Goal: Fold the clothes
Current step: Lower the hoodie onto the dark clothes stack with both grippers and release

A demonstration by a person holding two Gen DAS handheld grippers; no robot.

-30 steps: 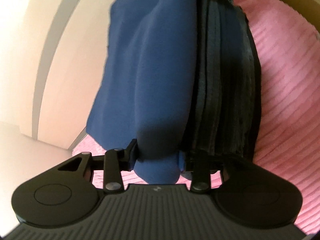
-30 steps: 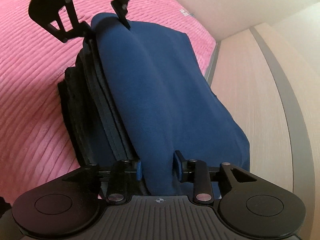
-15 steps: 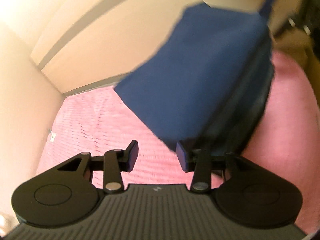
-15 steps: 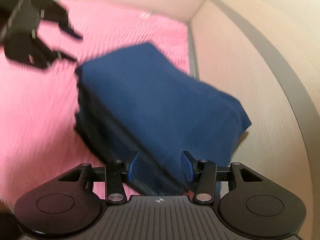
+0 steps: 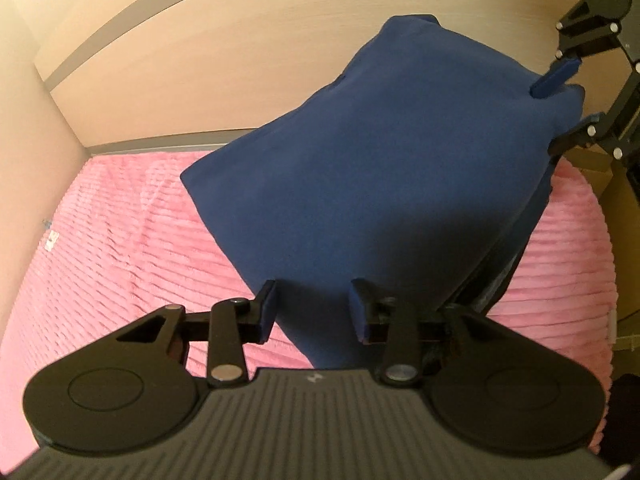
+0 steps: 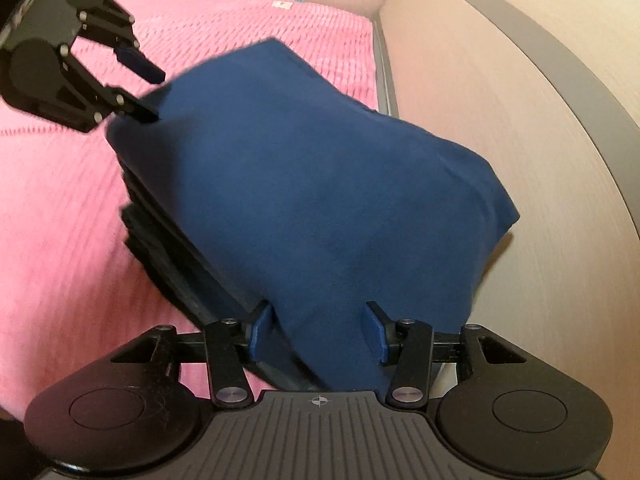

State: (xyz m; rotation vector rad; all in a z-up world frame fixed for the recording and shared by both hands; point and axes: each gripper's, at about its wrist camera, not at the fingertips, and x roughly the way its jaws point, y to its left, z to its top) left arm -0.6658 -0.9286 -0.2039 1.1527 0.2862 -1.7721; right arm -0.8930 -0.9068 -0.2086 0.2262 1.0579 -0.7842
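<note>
Lying on the ribbed pink plush bedspread point(image 5: 120, 248) against a pale wooden headboard point(image 5: 240, 60), the folded navy-blue fabric garment point(image 5: 384, 184) tops a stack of darker folded clothes point(image 6: 168, 256). The left gripper point(image 5: 314, 308) is closing with the garment's corner between its pads, not clearly pinched. The right gripper point(image 6: 320, 330) stands parted around the opposite corner.

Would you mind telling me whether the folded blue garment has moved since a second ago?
Yes. The blue garment has tipped from upright to lie flatter over the pink bedspread.
</note>
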